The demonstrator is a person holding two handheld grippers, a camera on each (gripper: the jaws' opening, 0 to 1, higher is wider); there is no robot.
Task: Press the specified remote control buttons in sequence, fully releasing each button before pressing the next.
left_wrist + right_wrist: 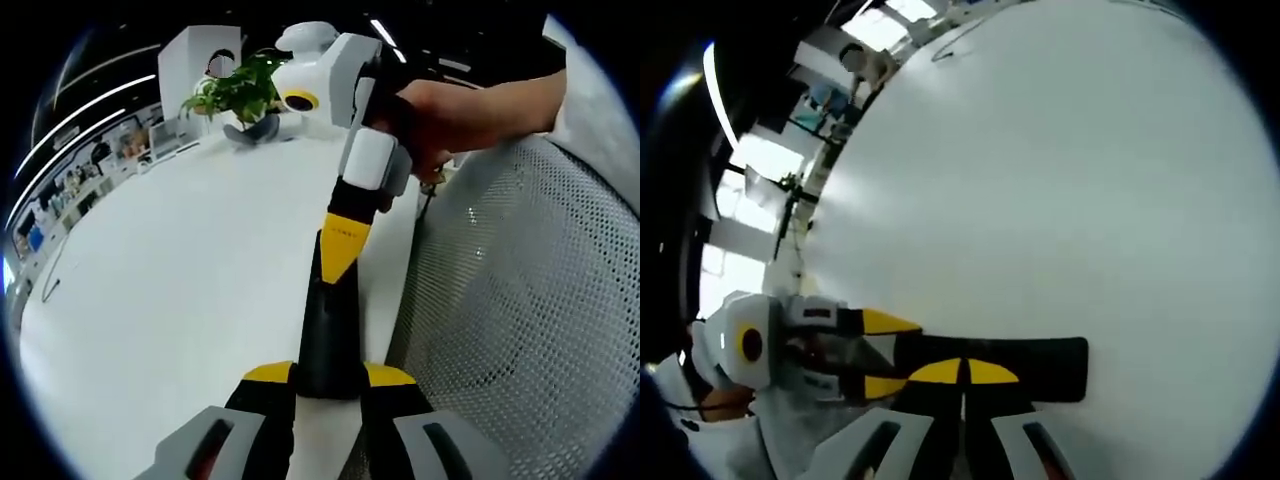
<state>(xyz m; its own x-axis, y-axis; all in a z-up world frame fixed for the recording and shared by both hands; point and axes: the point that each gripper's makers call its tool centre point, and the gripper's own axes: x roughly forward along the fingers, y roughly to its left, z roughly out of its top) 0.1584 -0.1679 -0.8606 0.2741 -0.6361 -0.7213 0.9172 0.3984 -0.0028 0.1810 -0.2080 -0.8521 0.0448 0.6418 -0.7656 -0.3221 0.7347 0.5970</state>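
1. The remote control (328,340) is a long black bar lying near the edge of the white worktop (180,290). In the right gripper view it (1040,368) lies crosswise just ahead of the tongs.

2. The left tongs (330,385) grip the near end of the remote, one yellow-tipped jaw on each side, holding it steady.

3. The right tongs (962,372) are drawn together with hardly a gap, their yellow tips pressed down on the remote's top. In the left gripper view they (340,262) come down as one yellow point, held by a hand (450,115).

4. By my reading, a press is under way or just landing. No buttons can be made out on the black surface, so I cannot say which one, nor how many of the sequence are done. Lifting fully off comes next.

5. The worktop is plain white and smooth. A potted plant (240,95) stands at its far end, and a grey mesh chair back (520,300) is beside the edge. Beyond is a dim office with ceiling strip lights and shelves.
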